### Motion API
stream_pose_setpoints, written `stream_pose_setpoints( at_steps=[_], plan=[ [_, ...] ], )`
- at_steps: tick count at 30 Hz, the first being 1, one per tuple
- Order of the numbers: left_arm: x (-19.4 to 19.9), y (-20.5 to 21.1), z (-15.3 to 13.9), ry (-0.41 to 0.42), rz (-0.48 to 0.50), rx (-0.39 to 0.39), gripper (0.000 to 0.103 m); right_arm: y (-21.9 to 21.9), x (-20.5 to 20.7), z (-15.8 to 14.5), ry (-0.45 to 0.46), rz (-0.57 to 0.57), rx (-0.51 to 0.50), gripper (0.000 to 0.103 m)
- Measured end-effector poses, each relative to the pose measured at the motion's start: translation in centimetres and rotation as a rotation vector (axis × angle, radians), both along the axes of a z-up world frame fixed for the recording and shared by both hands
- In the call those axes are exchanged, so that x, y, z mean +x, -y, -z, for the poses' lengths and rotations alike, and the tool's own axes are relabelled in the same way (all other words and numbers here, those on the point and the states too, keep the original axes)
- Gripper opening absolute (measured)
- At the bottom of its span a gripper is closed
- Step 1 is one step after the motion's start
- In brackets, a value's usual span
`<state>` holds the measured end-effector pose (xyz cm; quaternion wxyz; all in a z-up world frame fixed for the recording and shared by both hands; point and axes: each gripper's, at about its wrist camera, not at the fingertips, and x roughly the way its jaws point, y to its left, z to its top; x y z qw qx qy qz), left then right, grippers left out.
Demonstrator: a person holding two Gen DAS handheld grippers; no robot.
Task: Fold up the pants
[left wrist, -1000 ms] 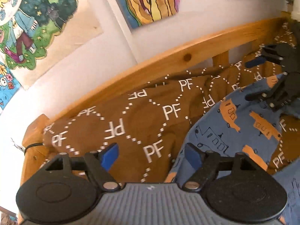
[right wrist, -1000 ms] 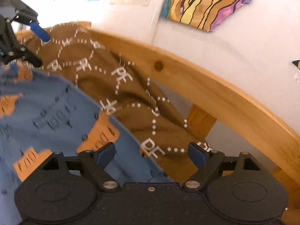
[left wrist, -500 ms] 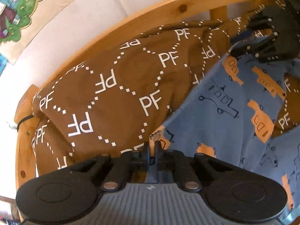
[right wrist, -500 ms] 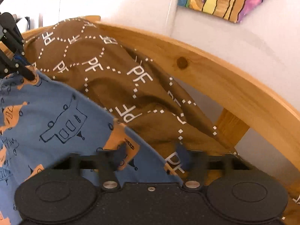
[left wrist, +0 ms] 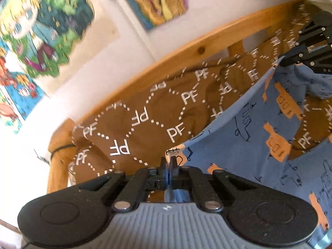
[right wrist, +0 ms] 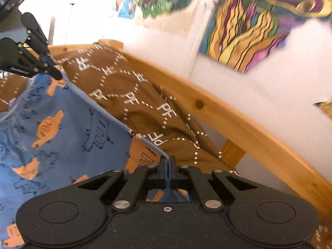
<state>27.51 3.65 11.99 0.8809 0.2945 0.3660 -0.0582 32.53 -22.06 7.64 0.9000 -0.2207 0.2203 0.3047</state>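
Now my left gripper point(left wrist: 169, 162) and right gripper point(right wrist: 167, 161) are each clamped tight on an end of the pants' point(left wrist: 249, 145) edge. That blue hem runs taut between them, cloth hanging below, over the brown bedspread point(left wrist: 145, 120).

Bright daylight throughout. White wall point(right wrist: 259, 87) blown out top-left in the right wrist view. Posters point(left wrist: 45, 27) motion-blurred (both views). Strong fisheye bending along the wooden bed rail point(left wrist: 186, 56). Foreground sharp.
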Motion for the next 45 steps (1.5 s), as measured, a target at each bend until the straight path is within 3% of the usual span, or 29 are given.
stream_pose_setpoints(
  at_steps=[5, 9, 14, 19, 26, 32, 40, 45],
  plan=[
    [-5.0, 0.6, -0.6, 0.105, 0.119, 0.034, 0.001, 1.0, -6.9, -1.4, 0.059, 0.02, 0.016, 0.0],
    [-8.8, 1.6, 0.5, 0.151, 0.196, 0.066, 0.001, 1.5, -12.6, -0.6, 0.087, 0.04, -0.01, 0.0],
    [-13.9, 2.9, 4.7, 0.174, 0.286, 0.168, 0.001, 1.5, -18.6, 2.6, 0.034, 0.065, -0.04, 0.0],
    [-17.4, 4.1, 10.1, 0.184, 0.303, 0.307, 0.001, 1.2, -22.6, 6.5, -0.027, 0.118, -0.016, 0.0],
    [-19.3, 4.8, 15.7, 0.129, 0.28, 0.393, 0.001, -0.7, -25.2, 10.9, -0.068, 0.127, -0.066, 0.0],
    [-20.0, 4.6, 16.2, 0.137, 0.373, 0.489, 0.001, -1.0, -26.2, 12.2, -0.06, 0.109, -0.101, 0.0],
    [-22.1, 4.3, 18.4, 0.172, 0.543, 0.716, 0.002, -1.7, -27.9, 12.8, -0.049, 0.051, -0.142, 0.0],
    [-21.8, 4.0, 20.0, 0.146, 0.52, 0.752, 0.009, -2.1, -28.1, 14.5, -0.082, 0.053, -0.168, 0.0]
  ],
)
